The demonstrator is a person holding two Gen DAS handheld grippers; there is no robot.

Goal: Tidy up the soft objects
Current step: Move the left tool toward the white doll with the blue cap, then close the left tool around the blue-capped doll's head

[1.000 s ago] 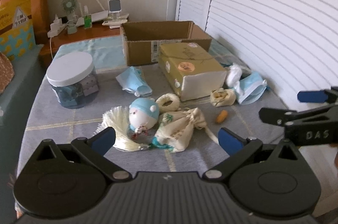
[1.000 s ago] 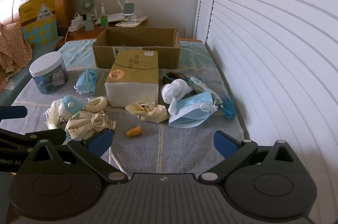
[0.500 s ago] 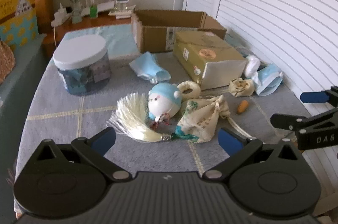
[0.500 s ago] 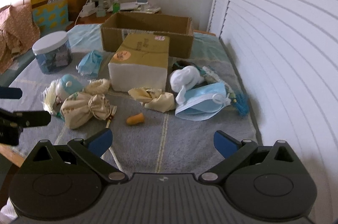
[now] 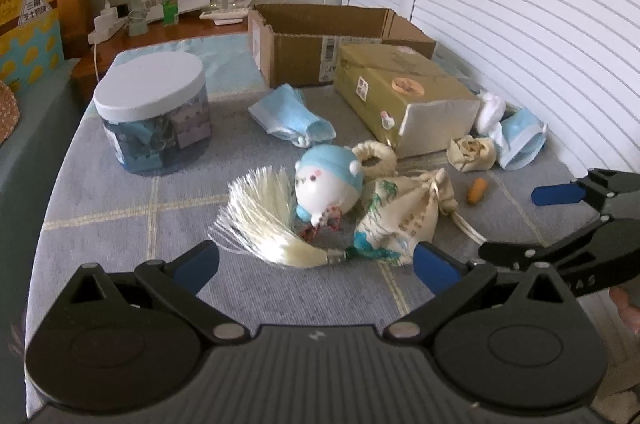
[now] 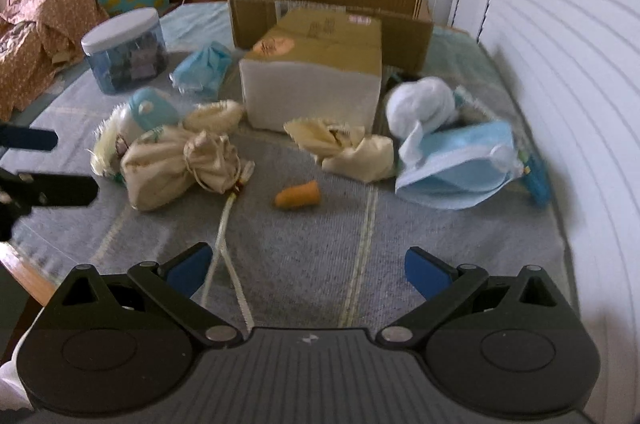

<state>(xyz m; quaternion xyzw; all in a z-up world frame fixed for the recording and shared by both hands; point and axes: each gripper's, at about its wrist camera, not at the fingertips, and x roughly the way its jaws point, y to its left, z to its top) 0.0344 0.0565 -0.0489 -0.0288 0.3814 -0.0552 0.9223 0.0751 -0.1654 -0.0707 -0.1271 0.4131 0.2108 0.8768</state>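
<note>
Soft things lie scattered on a grey cloth-covered table (image 5: 120, 216). My left gripper (image 5: 316, 266) stands open just short of a cream tassel (image 5: 260, 220), a round blue-capped plush (image 5: 328, 180) and a cream drawstring pouch (image 5: 404, 216). My right gripper (image 6: 308, 270) is open and empty, with the pouch's cord (image 6: 222, 244) running between its fingers. Ahead of it lie a small orange piece (image 6: 298, 196), a crumpled cream cloth (image 6: 344, 146), a blue face mask (image 6: 456, 164) and a white sock ball (image 6: 420, 104). The open cardboard box (image 5: 332, 40) stands at the back.
A sealed tan parcel (image 5: 404, 96) sits mid-table in front of the box. A white-lidded jar (image 5: 152, 116) stands at the left, and another blue mask (image 5: 288, 116) beside it. White slatted doors (image 6: 560, 64) run along the right edge. A nightstand with gadgets (image 5: 168, 12) is behind.
Both grippers have moved forward and lower toward the table, so the objects look larger. Both stay open. Nothing on the table has moved.
</note>
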